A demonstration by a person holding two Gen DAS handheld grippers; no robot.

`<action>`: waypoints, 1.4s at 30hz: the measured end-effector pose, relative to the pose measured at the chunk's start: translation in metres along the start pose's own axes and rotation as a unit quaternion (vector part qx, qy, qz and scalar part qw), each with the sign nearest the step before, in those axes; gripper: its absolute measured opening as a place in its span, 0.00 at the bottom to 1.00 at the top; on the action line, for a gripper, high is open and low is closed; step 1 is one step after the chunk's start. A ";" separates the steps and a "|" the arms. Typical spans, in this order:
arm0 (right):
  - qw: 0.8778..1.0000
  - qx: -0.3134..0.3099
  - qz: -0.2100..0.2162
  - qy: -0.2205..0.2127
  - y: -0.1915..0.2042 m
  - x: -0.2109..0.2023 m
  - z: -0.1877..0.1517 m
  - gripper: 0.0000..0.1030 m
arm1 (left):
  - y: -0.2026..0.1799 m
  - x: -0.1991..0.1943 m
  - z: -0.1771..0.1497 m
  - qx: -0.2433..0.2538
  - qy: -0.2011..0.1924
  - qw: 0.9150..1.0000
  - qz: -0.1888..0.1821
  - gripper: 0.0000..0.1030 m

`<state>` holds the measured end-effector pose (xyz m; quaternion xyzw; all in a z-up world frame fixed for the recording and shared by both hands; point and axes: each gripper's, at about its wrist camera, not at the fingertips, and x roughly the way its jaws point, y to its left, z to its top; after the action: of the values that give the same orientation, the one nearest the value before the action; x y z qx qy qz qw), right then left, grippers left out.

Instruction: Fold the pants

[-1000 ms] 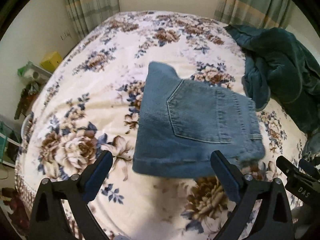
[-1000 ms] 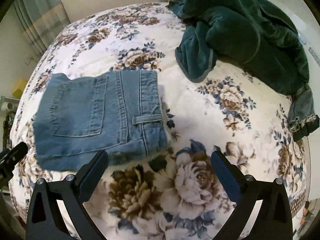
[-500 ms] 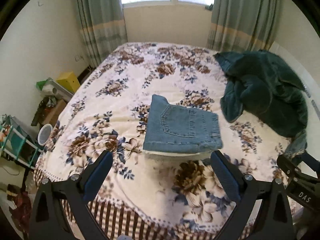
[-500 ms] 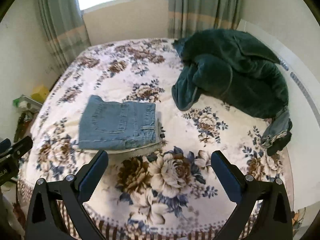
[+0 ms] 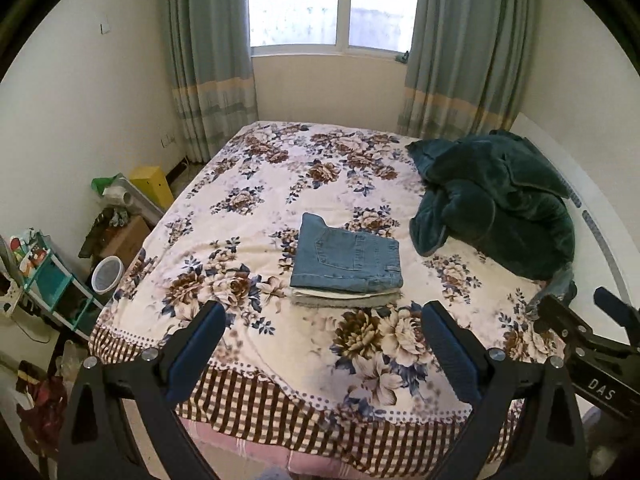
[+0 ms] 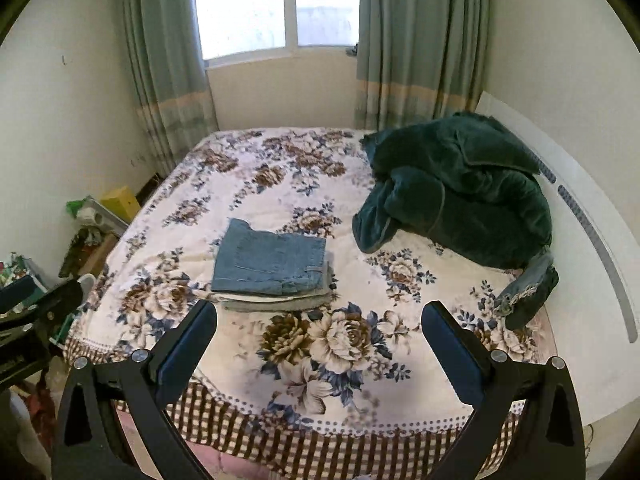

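Folding appears complete: the denim pants (image 5: pixel 346 260) lie as a squared bundle mid-bed, left of the green blanket (image 5: pixel 496 196), with left gripper (image 5: pixel 322 354) and right gripper (image 6: pixel 318 354) spread wide, holding nothing

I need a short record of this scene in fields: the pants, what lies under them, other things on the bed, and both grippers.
pants: folded jeans, back pocket up, near the middle of the bed
under pants: pale folded cloth, on which the jeans rest
other clothing: dark green garment, crumpled, on the bed to the right of the jeans, apart from them
left gripper: open, holds nothing, off the near edge of the bed
right gripper: open, holds nothing, off the near edge of the bed
fold: appears complete
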<state>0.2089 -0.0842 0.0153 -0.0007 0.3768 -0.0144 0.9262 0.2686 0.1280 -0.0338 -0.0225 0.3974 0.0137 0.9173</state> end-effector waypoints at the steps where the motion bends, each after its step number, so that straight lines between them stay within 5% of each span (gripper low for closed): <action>1: 1.000 0.000 0.002 -0.003 0.001 -0.010 -0.002 1.00 | 0.001 -0.005 -0.001 -0.001 0.000 1.000 -0.001 0.97; 12: 0.999 0.008 0.017 -0.036 0.012 -0.078 -0.005 1.00 | 0.004 -0.041 -0.014 0.004 -0.021 1.000 0.001 1.00; 24: 0.999 -0.002 0.031 0.005 0.015 -0.085 -0.003 1.00 | 0.011 -0.055 -0.019 -0.002 0.012 1.000 0.012 1.00; 42: 1.000 -0.001 0.022 0.008 0.006 -0.106 -0.006 1.00 | 0.014 -0.069 -0.027 0.002 0.017 1.000 0.020 1.00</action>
<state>0.1293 -0.0755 0.0846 0.0068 0.3840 0.0061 0.9233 0.2008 0.1399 -0.0021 -0.0126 0.4134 0.0310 0.9099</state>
